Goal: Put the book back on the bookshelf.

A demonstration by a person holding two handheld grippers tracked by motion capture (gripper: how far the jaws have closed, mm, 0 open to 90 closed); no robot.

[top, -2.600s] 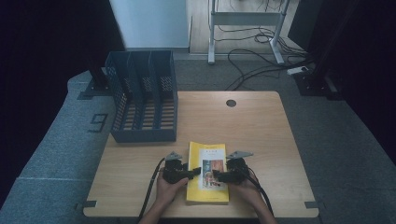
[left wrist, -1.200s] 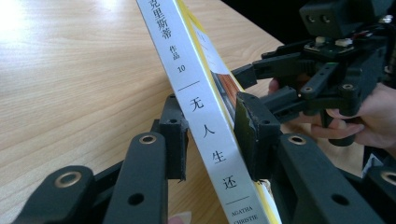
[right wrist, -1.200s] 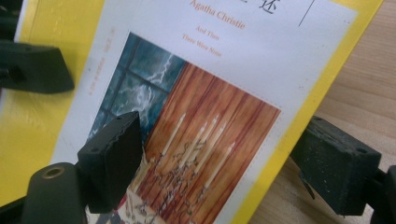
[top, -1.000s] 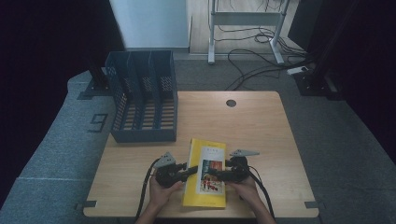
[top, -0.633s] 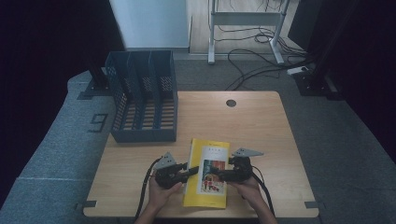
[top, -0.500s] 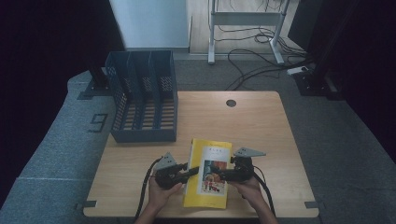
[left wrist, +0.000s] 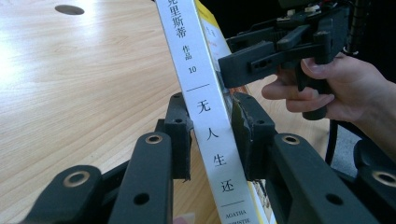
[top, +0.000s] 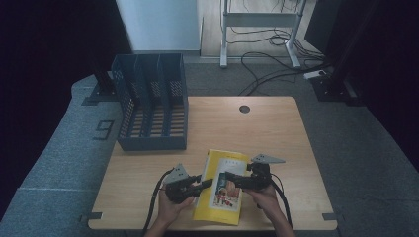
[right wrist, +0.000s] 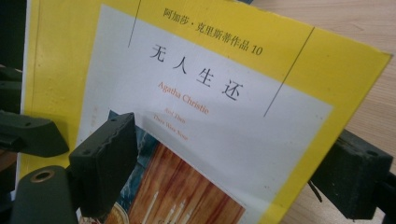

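A yellow paperback (top: 223, 185) with a white cover panel lies near the table's front edge; its white spine (left wrist: 205, 107) carries Chinese print. My left gripper (top: 206, 183) is shut on that spine, one jaw on each side (left wrist: 210, 135). From the opposite side, my right gripper (top: 229, 178) reaches over the cover (right wrist: 224, 93). Its jaws stand wide apart (right wrist: 229, 172), one over the cover picture and the other beyond the book's free edge. The left gripper view shows the right gripper (left wrist: 243, 60) and its hand against the book's far side.
A dark blue slotted file rack (top: 150, 101) stands at the table's back left. The wooden table (top: 276, 138) has a round cable hole (top: 244, 109) near its far edge. Cables and desk legs lie on the floor beyond.
Both grippers have shifted only slightly and stay on either side of the book. The book keeps its place at the front edge.
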